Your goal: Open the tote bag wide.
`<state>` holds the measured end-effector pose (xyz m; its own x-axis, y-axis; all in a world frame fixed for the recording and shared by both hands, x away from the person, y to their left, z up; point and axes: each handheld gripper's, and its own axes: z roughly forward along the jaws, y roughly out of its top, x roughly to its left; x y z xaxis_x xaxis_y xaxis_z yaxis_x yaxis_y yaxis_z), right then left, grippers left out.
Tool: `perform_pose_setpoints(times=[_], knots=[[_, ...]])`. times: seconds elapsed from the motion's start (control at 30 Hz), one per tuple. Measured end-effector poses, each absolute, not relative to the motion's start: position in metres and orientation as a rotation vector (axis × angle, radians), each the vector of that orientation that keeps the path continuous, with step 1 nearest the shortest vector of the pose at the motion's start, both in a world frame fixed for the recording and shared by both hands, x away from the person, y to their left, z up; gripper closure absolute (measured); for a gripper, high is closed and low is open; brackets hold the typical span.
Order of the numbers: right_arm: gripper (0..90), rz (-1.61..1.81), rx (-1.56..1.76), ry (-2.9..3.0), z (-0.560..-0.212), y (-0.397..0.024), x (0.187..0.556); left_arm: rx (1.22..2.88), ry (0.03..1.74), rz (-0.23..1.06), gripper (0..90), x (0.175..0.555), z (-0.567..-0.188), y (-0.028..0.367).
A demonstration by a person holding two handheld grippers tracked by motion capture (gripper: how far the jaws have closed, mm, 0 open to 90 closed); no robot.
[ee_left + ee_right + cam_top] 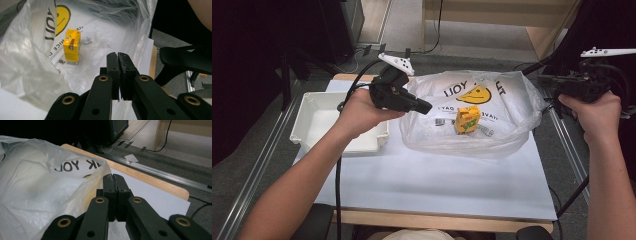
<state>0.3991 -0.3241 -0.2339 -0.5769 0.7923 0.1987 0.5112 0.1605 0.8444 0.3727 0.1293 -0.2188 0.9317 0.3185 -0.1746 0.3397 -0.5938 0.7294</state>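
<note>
The person's two forearms enter the high view from the bottom edge, one at 7 o'clock and one at 5 o'clock, each rising to a hand wrapped around a gripper's handle. The left gripper (424,106) is held above the worktop (437,180) with its black jaws pointing toward 3 o'clock, at the near left edge of the plastic bag (507,107). In the left gripper view the jaws are pressed together, and a thin fold of the bag's film seems to run down between them, so they look clamped on the bag's edge. The right gripper (548,80) is held up at the bag's right side, at about 2 o'clock in the high view, its jaws pointing toward 9 o'clock. In the right gripper view its jaws are together too, with the bag's film (45,195) drawn up to them and a bit of it below the tips; whether the film is pinched there is hard to tell.

The bag, translucent white with a yellow smiley face and black lettering, sits at the centre of the worktop between the two grippers, its mouth held open. Inside it a small yellow carton (467,119) stands upright; in the left gripper view the carton (71,46) lies at 10 o'clock from the jaw tips, well apart from them.

A white tray (312,107) rests at 9 o'clock of the bag, under the left hand (359,112).
</note>
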Motion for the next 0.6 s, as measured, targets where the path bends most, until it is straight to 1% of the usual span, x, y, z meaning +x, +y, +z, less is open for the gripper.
perform_pose_setpoints(times=[0.1, 0.23, 0.6], knots=[[90.0, 1.378, 1.227, 2.156, -0.227, -0.318, 0.402, 2.256, 0.471, -0.029, 89.1, 0.382, -0.216, 0.124], [90.0, 1.372, 1.212, 2.168, -0.220, -0.311, 0.406, 2.257, 0.472, -0.025, 89.1, 0.386, -0.215, 0.119], [90.0, 1.395, 1.156, 2.198, -0.210, -0.291, 0.409, 2.269, 0.484, -0.023, 89.1, 0.399, -0.214, 0.106]])
